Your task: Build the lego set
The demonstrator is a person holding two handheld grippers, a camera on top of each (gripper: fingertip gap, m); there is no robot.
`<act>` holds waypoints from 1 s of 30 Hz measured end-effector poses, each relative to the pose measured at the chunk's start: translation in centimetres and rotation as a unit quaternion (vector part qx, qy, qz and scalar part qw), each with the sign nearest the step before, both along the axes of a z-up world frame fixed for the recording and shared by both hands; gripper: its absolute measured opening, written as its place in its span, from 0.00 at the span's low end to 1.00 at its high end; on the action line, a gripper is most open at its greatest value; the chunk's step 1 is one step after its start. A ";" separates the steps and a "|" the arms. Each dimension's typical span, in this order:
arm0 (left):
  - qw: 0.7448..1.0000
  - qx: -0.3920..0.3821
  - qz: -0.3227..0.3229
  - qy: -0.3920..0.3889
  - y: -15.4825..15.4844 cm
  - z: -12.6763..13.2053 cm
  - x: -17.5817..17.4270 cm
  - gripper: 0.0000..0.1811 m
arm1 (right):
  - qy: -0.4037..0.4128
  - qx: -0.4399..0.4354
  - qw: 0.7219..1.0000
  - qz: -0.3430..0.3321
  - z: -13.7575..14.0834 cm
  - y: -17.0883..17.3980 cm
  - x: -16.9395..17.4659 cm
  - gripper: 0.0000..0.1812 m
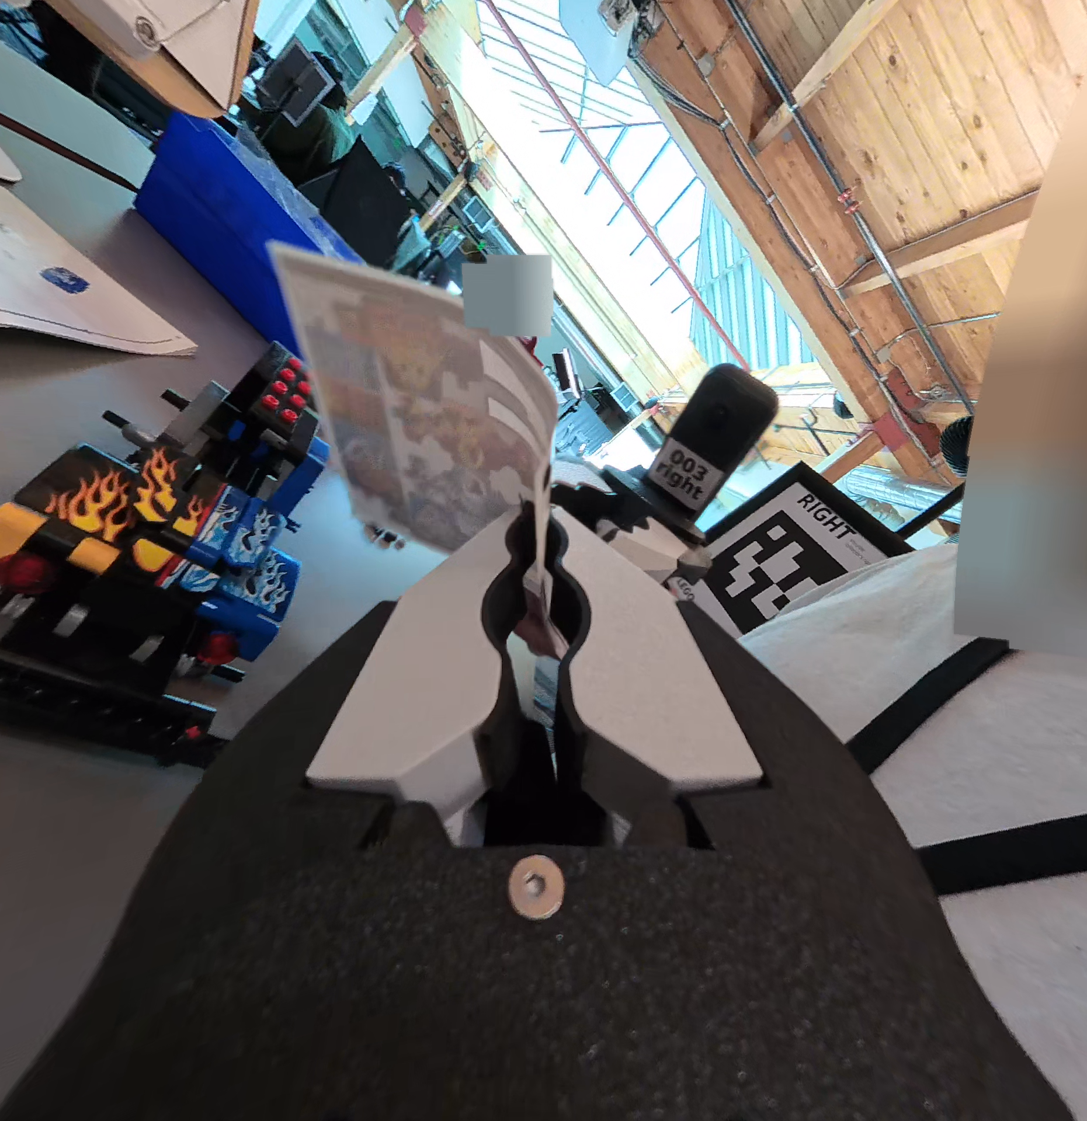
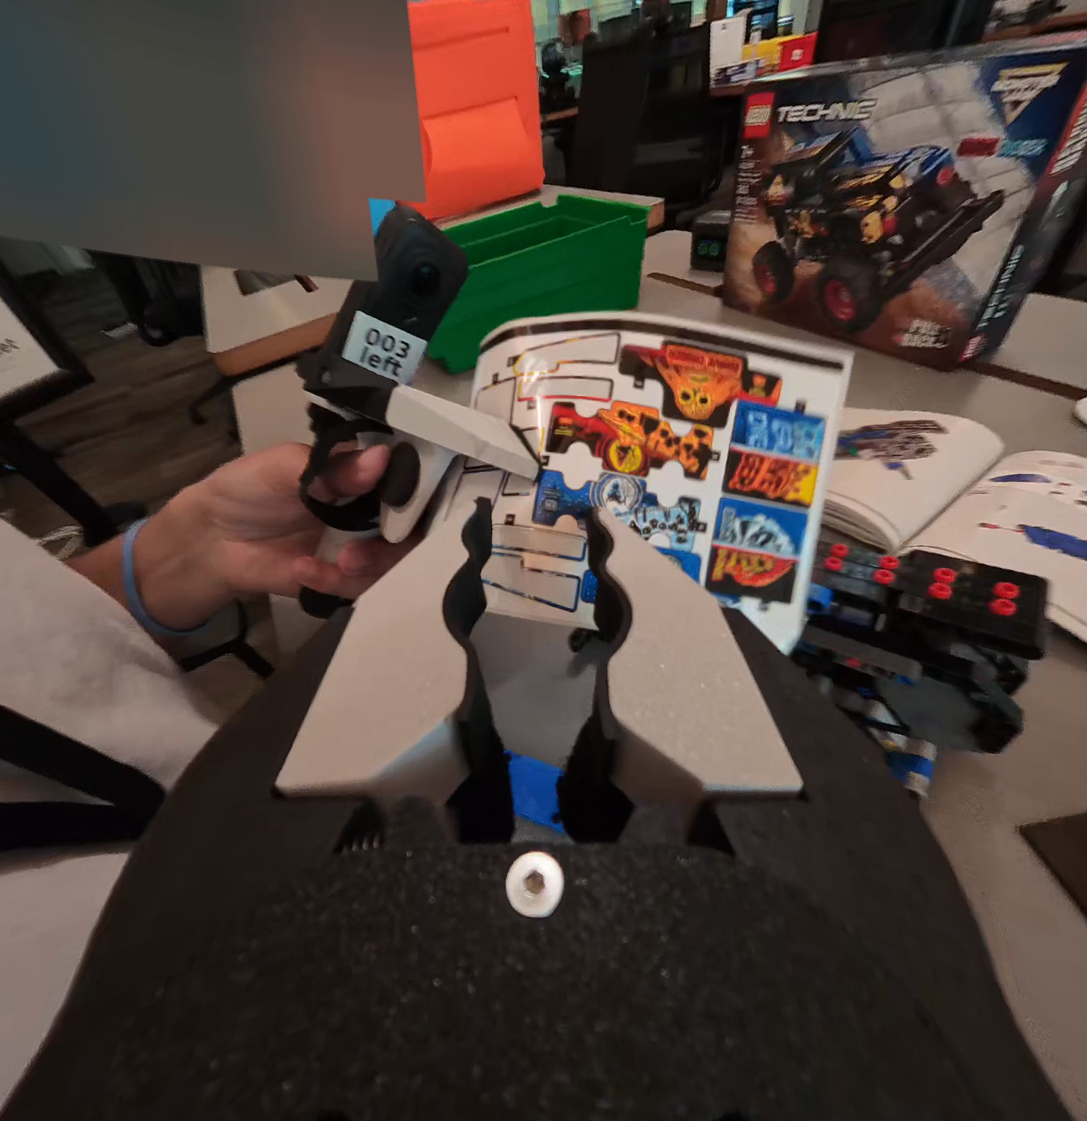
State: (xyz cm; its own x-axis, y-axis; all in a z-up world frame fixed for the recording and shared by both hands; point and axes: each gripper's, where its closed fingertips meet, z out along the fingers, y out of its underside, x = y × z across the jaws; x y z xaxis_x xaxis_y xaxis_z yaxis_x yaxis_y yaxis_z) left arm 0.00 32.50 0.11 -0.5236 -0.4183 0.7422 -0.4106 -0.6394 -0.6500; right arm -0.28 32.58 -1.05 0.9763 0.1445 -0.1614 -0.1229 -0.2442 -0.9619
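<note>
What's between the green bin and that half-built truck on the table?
In the right wrist view, the sticker sheet, held up by the left gripper, stands between the green bin and the half-built truck.

green bin (image 2: 547, 267) beside orange bin (image 2: 477, 103); blue bin (image 1: 225, 206).

A loft-style workshop or lab: exposed timber ceiling (image 1: 893, 151) with conduit and skylights at upper right, monitors (image 1: 298, 79) at upper left, and plastic storage bins (image 2: 547, 267) on the grey bench (image 1: 61, 394).
</note>
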 end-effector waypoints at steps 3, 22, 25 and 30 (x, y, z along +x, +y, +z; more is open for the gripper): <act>0.999 -0.024 -0.020 -0.023 -0.5 0.8 -0.3 0.00 | 0.072 0.024 0.996 0.035 0.9 -0.1 -0.7 0.17; 0.991 -0.057 -0.061 -0.102 -1.9 2.8 -1.2 0.00 | 0.328 0.114 0.924 0.159 3.3 -1.1 -1.6 0.05; 0.989 -0.067 -0.066 -0.114 -2.2 3.2 -1.5 0.00 | 0.361 0.124 0.906 0.181 3.7 -1.4 -1.8 0.05; 0.986 -0.082 -0.069 -0.127 -2.3 3.5 -1.7 0.00 | 0.389 0.136 0.889 0.202 4.0 -1.6 -2.0 0.04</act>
